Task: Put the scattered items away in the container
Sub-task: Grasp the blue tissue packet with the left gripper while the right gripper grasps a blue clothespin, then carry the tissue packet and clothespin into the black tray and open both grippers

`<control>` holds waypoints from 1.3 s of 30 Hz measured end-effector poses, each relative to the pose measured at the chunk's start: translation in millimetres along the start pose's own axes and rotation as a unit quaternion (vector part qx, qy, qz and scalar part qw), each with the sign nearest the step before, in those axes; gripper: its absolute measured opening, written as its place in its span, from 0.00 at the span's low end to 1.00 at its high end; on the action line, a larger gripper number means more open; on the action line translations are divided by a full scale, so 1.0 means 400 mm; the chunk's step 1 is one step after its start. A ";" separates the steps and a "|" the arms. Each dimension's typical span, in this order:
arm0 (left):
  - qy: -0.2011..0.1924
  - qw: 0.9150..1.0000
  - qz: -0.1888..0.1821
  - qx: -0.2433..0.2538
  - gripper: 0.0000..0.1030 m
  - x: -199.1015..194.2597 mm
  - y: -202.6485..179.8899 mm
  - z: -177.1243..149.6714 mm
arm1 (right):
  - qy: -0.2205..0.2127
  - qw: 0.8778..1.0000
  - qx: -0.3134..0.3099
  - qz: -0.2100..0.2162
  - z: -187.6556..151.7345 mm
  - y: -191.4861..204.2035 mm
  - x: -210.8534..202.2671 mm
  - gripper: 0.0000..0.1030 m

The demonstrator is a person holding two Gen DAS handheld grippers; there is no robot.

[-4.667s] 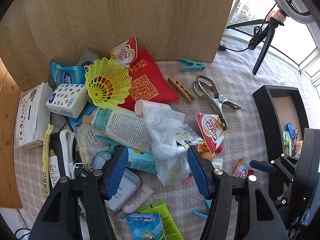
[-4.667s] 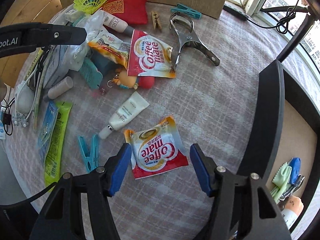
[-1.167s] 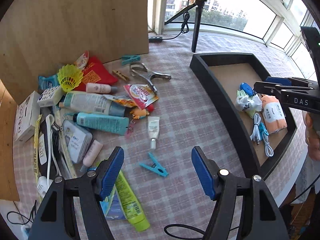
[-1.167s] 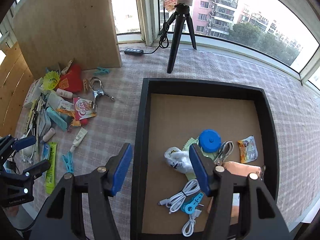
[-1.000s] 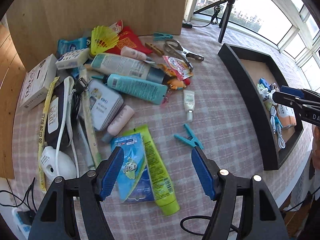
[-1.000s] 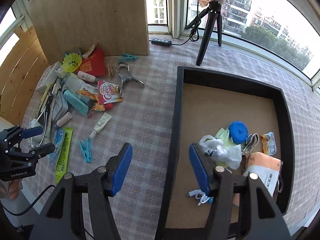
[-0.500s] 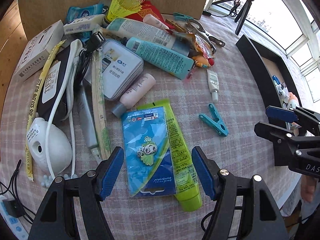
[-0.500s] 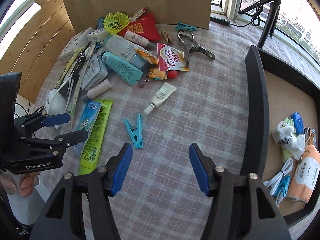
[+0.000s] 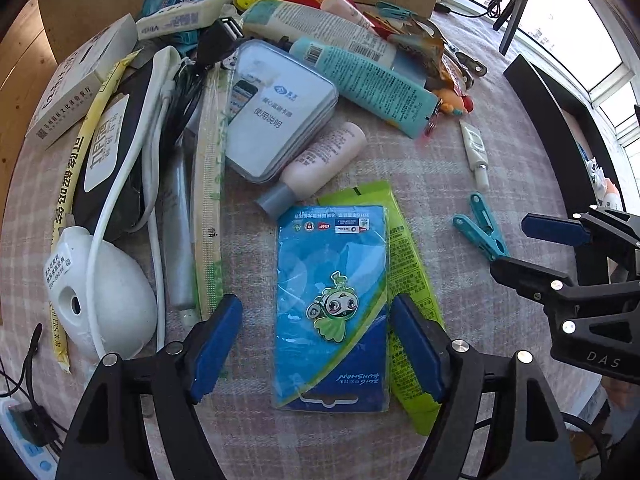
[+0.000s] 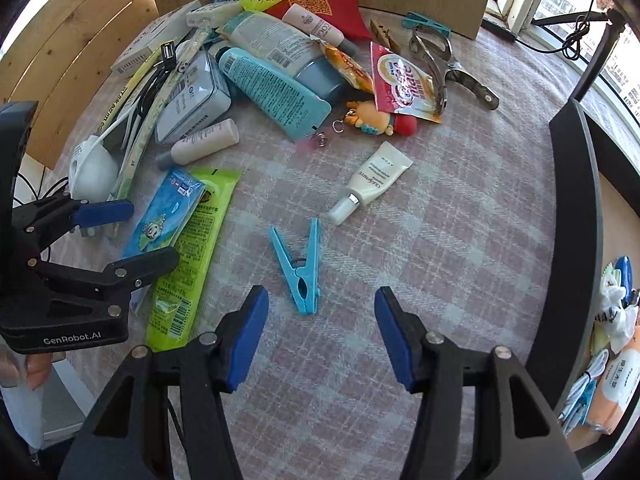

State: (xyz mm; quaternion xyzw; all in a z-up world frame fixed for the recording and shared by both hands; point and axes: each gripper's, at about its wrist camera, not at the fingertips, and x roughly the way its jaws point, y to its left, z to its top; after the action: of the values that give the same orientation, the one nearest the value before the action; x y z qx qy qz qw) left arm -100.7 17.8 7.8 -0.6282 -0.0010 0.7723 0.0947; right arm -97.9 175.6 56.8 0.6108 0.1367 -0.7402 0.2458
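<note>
the carded pin pack point(image 9: 332, 308) lies on the squeeze tube point(image 9: 408, 280), clothespin point(image 9: 482, 232) right.

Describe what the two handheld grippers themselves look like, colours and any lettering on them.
Both are black, angular clamp frames with silver screw heads and flat blue pads on the two fingers. The left gripper carries white "GenRobot.AI" lettering on its body, with a bare hand below it. The right gripper shows "DAS" in pale letters.
</note>
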 end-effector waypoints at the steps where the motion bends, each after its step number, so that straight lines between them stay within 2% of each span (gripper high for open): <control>1: -0.001 1.000 -0.001 0.001 0.73 0.000 0.000 -0.001 | 0.004 1.000 0.000 0.000 0.003 0.001 0.009 0.52; 6: -0.014 1.000 -0.005 0.007 0.71 -0.009 0.017 -0.015 | 0.011 1.000 -0.012 -0.014 0.019 0.016 0.029 0.47; 9: -0.013 1.000 0.007 0.004 0.68 -0.016 0.040 -0.027 | 0.012 0.999 -0.019 -0.031 0.024 0.024 0.028 0.37; 11: -0.013 1.000 0.021 0.007 0.53 -0.020 0.052 -0.035 | 0.013 0.999 -0.026 -0.042 0.025 0.026 0.026 0.32; 16: -0.015 0.998 0.047 0.040 0.56 -0.015 0.020 -0.043 | 0.014 0.998 -0.031 -0.049 0.031 0.029 0.023 0.28; 17: -0.015 0.998 0.044 0.047 0.62 -0.012 0.013 -0.041 | 0.014 0.998 -0.032 -0.050 0.033 0.031 0.023 0.28; 19: -0.014 0.998 0.041 0.054 0.66 -0.007 0.006 -0.036 | 0.016 0.998 -0.037 -0.052 0.035 0.036 0.022 0.26; 22: -0.014 0.997 0.042 0.055 0.64 -0.009 0.001 -0.036 | 0.017 0.998 -0.038 -0.053 0.037 0.032 0.019 0.21; 24: -0.014 0.997 0.037 0.060 0.55 -0.017 -0.003 -0.045 | 0.016 0.998 -0.033 -0.054 0.036 0.023 0.016 0.19; 27: -0.015 0.997 0.045 0.061 0.54 -0.021 0.002 -0.055 | 0.016 0.998 -0.026 -0.057 0.035 0.008 0.012 0.16; 29: -0.014 0.998 0.054 0.037 0.65 -0.019 0.017 -0.045 | 0.015 0.998 -0.019 -0.059 0.035 -0.003 0.009 0.16; 31: -0.016 0.998 0.059 0.026 0.68 -0.016 0.020 -0.033 | 0.014 0.998 -0.015 -0.056 0.036 -0.009 0.008 0.16; 33: -0.015 0.998 0.053 0.021 0.63 -0.019 0.020 -0.030 | 0.013 0.998 -0.014 -0.057 0.037 -0.008 0.007 0.16; 35: -0.016 0.998 0.053 0.028 0.51 -0.025 0.006 -0.034 | 0.010 0.998 -0.014 -0.055 0.037 -0.009 0.005 0.16; 39: -0.018 0.998 0.053 0.018 0.51 -0.032 0.005 -0.043 | 0.001 0.999 0.001 -0.048 0.039 -0.026 -0.006 0.16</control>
State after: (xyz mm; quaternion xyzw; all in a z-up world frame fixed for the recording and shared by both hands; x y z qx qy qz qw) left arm -81.9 11.8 16.3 -0.6117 0.0443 0.7871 0.0653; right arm -116.2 176.9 61.4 0.6047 0.1653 -0.7503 0.2097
